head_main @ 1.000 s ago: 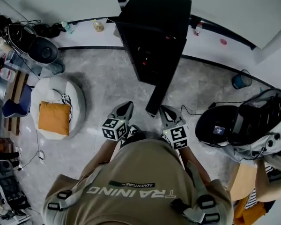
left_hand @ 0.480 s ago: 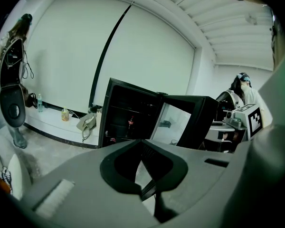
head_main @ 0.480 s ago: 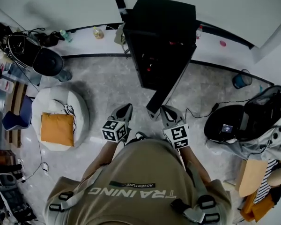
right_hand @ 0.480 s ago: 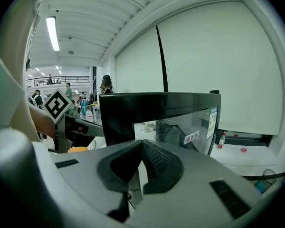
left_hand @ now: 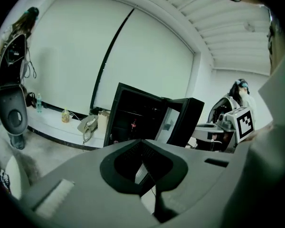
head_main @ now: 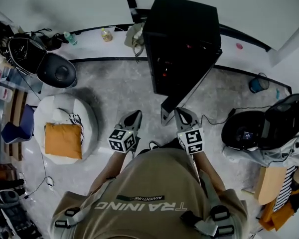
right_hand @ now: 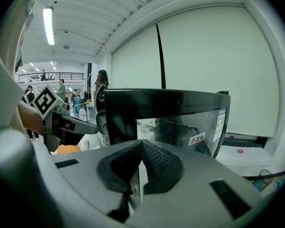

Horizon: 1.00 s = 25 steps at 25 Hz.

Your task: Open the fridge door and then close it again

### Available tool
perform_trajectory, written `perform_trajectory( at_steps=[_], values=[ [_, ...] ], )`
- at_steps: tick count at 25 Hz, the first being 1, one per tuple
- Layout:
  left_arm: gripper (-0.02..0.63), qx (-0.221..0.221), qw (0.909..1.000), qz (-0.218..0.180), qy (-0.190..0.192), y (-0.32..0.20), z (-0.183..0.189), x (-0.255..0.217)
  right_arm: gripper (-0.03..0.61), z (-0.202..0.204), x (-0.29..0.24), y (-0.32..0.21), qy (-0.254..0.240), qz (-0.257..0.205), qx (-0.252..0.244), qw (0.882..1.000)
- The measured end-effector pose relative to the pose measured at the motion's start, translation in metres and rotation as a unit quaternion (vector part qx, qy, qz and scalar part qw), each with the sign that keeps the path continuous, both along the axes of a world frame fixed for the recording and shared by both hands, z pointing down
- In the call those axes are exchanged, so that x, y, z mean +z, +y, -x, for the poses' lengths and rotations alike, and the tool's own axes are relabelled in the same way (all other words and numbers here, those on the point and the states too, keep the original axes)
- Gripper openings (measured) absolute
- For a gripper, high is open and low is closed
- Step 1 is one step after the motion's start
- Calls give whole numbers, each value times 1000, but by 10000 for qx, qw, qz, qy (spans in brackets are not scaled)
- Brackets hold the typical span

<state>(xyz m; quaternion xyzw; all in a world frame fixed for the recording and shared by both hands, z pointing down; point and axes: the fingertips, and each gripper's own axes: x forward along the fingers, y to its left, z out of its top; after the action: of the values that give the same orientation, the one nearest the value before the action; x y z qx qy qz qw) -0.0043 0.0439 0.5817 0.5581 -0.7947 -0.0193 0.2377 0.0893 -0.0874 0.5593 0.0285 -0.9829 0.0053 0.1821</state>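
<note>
Black fridge (head_main: 182, 34), door (head_main: 189, 89) ajar; left tool (head_main: 135, 113) and right tool (head_main: 182, 112), jaws together, empty, near the door's free edge.

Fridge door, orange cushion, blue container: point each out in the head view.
fridge door (head_main: 175, 102), head view, top edge near its free end.
orange cushion (head_main: 63, 139), head view, middle of its upper face.
blue container (head_main: 255, 85), head view, its visible side.
</note>
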Motion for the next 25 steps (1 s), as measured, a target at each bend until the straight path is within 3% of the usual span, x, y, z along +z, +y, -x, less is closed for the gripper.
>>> perform_trajectory(
  at_steps=[11, 25],
  values=[
    [0, -213, 9996, -42, 160, 8, 19, 6, 2, 46, 2, 3, -33, -78, -351, 9993],
    [2, -546, 9982, 189, -171, -11, 64, -11, 2, 102, 5, 1, -231, 279, -930, 9950]
  ],
)
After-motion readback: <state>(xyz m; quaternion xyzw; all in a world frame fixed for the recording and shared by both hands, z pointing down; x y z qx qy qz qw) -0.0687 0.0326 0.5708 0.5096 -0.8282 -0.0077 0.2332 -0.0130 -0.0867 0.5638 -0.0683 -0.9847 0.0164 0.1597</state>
